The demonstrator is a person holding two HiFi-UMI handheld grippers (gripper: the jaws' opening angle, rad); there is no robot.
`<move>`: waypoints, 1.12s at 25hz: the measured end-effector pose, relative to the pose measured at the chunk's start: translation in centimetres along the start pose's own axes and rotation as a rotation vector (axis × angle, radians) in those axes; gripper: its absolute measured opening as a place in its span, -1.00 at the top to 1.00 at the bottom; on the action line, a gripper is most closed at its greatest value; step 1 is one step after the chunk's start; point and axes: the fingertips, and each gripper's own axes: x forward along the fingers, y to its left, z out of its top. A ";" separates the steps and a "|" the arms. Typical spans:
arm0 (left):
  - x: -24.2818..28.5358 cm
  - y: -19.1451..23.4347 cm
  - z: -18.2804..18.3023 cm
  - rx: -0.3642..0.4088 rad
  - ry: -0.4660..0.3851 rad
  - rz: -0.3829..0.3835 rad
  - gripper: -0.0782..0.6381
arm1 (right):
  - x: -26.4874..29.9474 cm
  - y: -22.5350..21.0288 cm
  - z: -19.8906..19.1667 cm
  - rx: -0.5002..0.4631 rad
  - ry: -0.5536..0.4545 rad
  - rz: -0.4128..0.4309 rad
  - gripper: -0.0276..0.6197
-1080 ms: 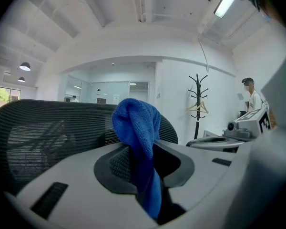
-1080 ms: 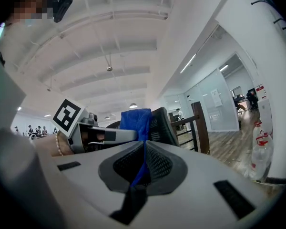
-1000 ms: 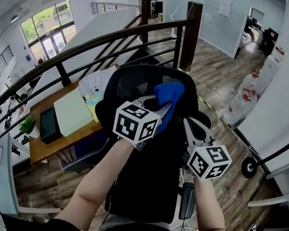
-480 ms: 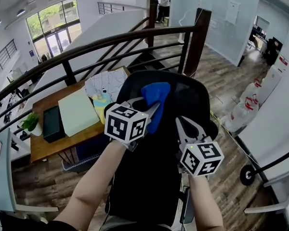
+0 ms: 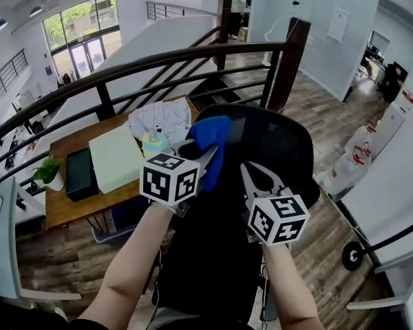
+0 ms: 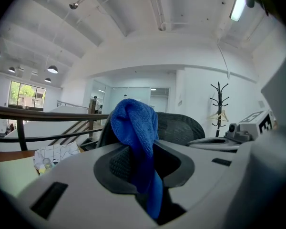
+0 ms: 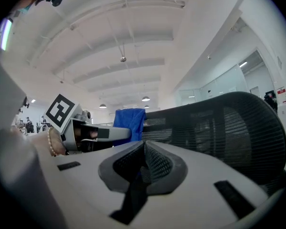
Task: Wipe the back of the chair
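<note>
A black mesh office chair stands below me, its back facing me. My left gripper is shut on a blue cloth, which bunches up above the jaws and lies against the upper left of the chair back. My right gripper is shut with nothing in it, just to the right of the cloth and over the middle of the chair back. In the right gripper view the cloth and the left gripper show to the left.
A dark handrail with posts runs behind the chair above a stairwell. Below it stands a wooden desk with papers, a black box and a plant. White bags sit on the wood floor at right. A person stands far off at the top.
Both grippers and the cloth have slid left across the chair back, staying near its top edge. My view has shifted so the chair sits further right.
</note>
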 end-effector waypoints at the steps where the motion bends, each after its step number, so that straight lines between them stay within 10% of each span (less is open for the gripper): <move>1: -0.4 0.4 0.0 -0.004 -0.004 0.005 0.50 | 0.3 0.5 0.2 -0.002 -0.005 0.006 0.82; 17: -4.3 2.9 -1.1 -0.013 -0.014 0.082 0.50 | 0.6 4.8 0.7 0.038 -0.052 0.053 0.82; 28: -2.9 -3.0 -3.1 0.007 0.012 -0.040 0.50 | -2.7 1.3 -0.6 0.094 -0.065 -0.047 0.82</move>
